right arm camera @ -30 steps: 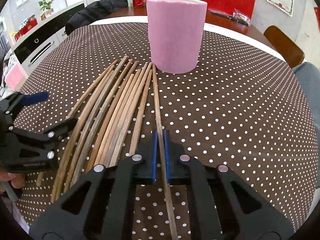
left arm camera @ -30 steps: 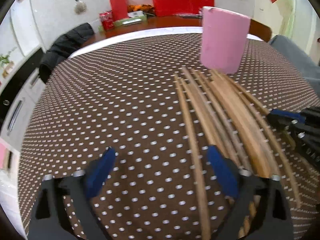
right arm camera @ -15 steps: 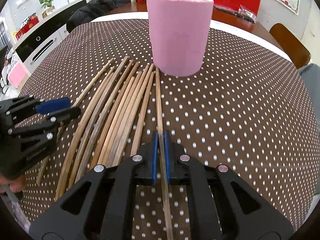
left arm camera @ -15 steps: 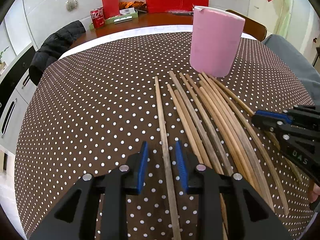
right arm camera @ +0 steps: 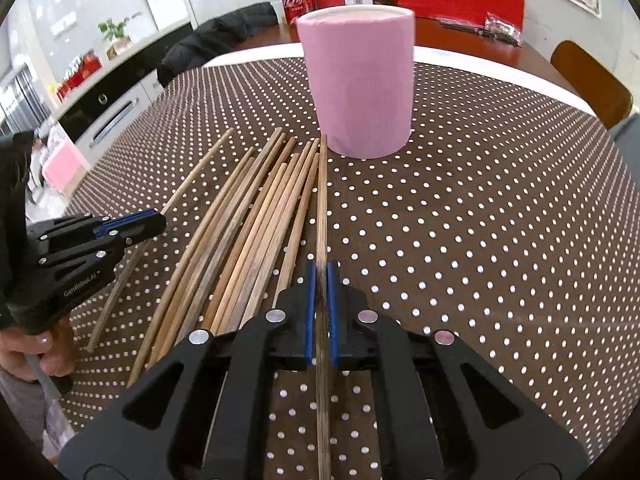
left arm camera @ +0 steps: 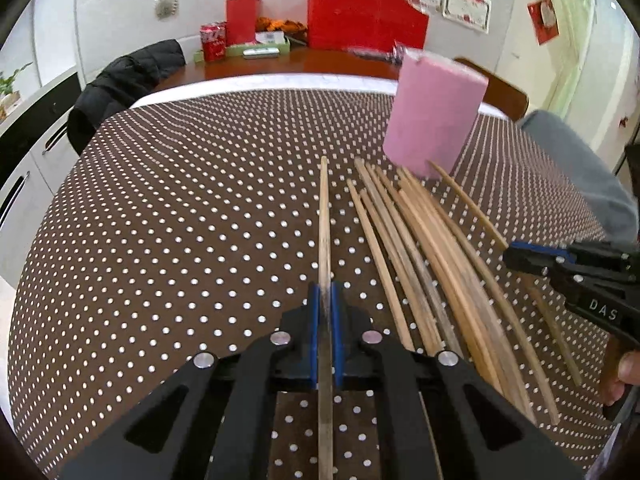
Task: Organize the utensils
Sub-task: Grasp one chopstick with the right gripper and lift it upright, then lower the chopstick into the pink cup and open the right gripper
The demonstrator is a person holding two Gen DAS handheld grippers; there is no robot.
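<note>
Several wooden chopsticks (left arm camera: 424,256) lie side by side on the brown polka-dot tablecloth (left arm camera: 180,220), pointing toward a tall pink cylinder holder (left arm camera: 434,116). My left gripper (left arm camera: 325,300) is shut on one chopstick (left arm camera: 324,220) at the left of the pile. My right gripper (right arm camera: 321,280) is shut on another chopstick (right arm camera: 322,200) at the right of the pile (right arm camera: 248,224), its tip near the pink holder (right arm camera: 360,84). Each gripper shows in the other's view: the right one (left arm camera: 536,258) and the left one (right arm camera: 132,224).
A black jacket (left arm camera: 124,84) hangs over a chair at the far left edge of the table. Red boxes and cans (left arm camera: 360,20) stand on a wooden counter behind. A wooden chair (right arm camera: 592,84) is at the far right. White cabinets (right arm camera: 108,116) line the left.
My left gripper moved over the leftmost chopstick and closed on it. My right gripper stayed shut on its chopstick and lifted a little.
</note>
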